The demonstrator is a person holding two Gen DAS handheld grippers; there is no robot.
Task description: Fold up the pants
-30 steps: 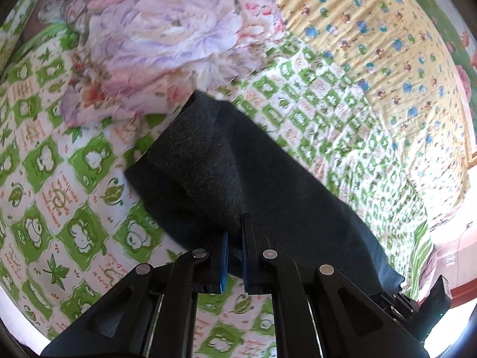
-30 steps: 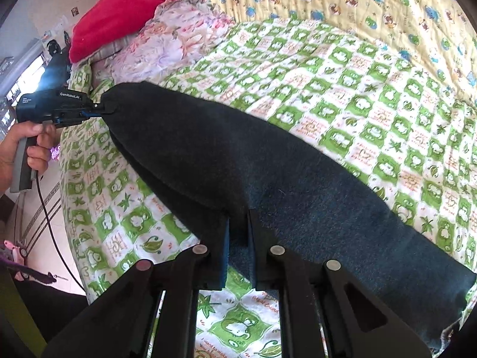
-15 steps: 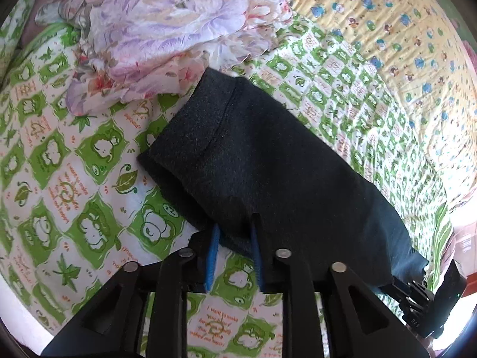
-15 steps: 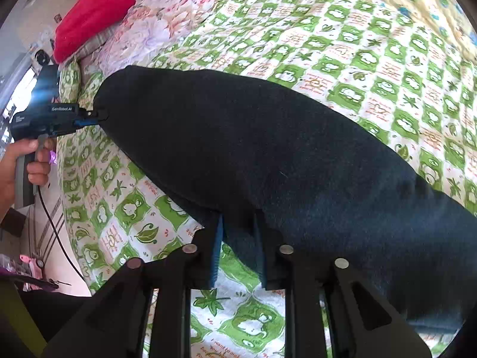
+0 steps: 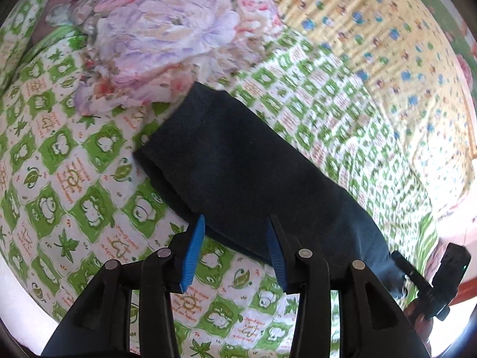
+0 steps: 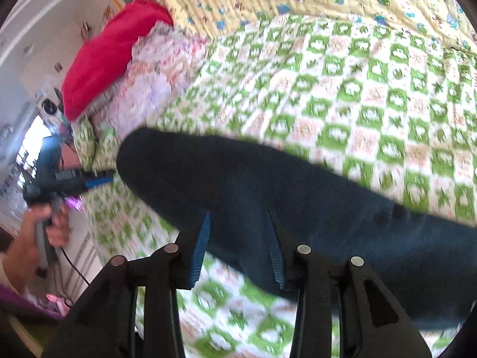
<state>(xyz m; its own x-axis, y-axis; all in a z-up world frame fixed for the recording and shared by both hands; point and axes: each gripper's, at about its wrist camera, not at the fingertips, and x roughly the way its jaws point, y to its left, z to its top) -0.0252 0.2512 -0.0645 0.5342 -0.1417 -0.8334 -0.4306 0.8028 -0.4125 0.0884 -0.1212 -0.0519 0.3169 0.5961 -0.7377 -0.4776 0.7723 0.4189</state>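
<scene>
The dark blue pants lie folded lengthwise in a long strip on the green-and-white checked bedspread. My left gripper hovers at their near edge, its jaws opening; cloth shows between the blue pads but they do not press on it. In the right wrist view the pants stretch from left to right. My right gripper stands over their near edge, its jaws also opening, with the cloth loose between the pads. Each view also shows the other gripper: the right one and the left one in a hand.
A crumpled floral quilt lies just beyond the pants' far end. A yellow cartoon-print blanket covers the far side of the bed. A red pillow sits at the head. The bed's edge and the floor are at the left.
Both grippers were shut on the pants' near edge and have since spread their jaws and let go. The pants have settled flat on the bedspread, and the right gripper has rolled.
</scene>
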